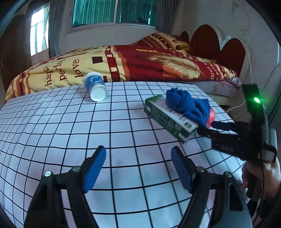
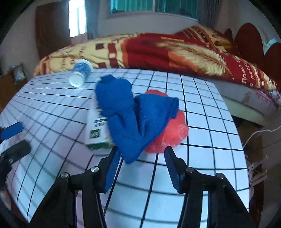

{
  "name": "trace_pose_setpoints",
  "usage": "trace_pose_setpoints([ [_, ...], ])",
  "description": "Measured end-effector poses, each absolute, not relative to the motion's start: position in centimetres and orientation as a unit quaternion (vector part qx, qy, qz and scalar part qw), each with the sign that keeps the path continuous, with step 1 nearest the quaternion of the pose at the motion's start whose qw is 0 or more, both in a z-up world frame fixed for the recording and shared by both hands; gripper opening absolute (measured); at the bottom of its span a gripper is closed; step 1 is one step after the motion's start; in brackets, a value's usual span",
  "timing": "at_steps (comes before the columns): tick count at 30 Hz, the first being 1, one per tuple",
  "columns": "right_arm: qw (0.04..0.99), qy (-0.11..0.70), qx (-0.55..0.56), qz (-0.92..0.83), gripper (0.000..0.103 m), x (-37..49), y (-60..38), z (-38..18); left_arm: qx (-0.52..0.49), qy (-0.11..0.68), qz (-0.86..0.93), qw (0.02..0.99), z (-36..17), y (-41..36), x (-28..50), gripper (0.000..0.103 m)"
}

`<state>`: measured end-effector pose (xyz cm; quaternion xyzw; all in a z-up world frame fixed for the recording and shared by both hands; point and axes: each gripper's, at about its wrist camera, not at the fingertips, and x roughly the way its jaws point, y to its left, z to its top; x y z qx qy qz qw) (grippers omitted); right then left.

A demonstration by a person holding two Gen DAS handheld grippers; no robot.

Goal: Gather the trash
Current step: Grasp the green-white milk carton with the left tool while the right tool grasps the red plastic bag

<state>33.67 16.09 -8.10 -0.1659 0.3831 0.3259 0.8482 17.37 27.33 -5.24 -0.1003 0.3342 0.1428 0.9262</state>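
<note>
Right gripper (image 2: 140, 157), spread and empty, nearest the pile: blue cloth (image 2: 130, 115) draped over green carton (image 2: 95, 129) and red bag (image 2: 173, 129), directly ahead on gridded surface (image 2: 202, 140); carton's long axis pointed away.

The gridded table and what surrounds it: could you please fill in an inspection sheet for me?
Surface: white tablecloth with a black grid, flat.
Job's things: blue-and-white paper cup on its side at the far edge; green-and-white carton box lying flat; crumpled red plastic bag beside it.
Clutter: bunched blue knitted cloth draped over the box and the bag.
Grippers: left tongs open above bare cloth; right tongs open, the cloth's lower tip between the pads, no pressing visible.
Cables: white cable off the table's right edge.
Surroundings: bed with red-and-yellow quilt behind; curtained window.
</note>
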Motion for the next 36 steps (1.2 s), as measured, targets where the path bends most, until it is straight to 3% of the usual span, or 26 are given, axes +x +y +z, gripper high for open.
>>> trace_pose_setpoints([
  [3, 0.823, 0.377, -0.157, 0.396, 0.055, 33.5, 18.4, -7.5, -0.101, 0.346, 0.151, 0.920, -6.0, 28.1, 17.5, 0.078],
  [10, 0.855, 0.343, -0.128, 0.367, 0.055, 34.9, 14.7, -4.7, -0.099, 0.351, 0.140, 0.921, -6.0, 27.8, 19.4, 0.078],
  [17, 0.837, 0.392, -0.123, 0.361, 0.055, 39.7, 14.5, -6.5, -0.062, 0.383, 0.114, 0.915, -6.5, 25.7, 24.7, 0.078],
  [25, 0.867, 0.384, -0.125, 0.292, 0.055, 41.8, 11.3, -6.7, -0.062, 0.423, 0.137, 0.894, -8.1, 27.6, 29.0, 0.078],
  [29, 0.866, 0.372, -0.112, 0.317, 0.055, 41.4, 10.5, -6.2, -0.100, 0.401, 0.180, 0.893, -7.8, 30.8, 27.2, 0.076],
  [36, 0.838, 0.390, -0.119, 0.364, 0.055, 41.4, 13.9, -7.3, -0.070, 0.389, 0.118, 0.911, -6.8, 27.1, 27.9, 0.076],
])
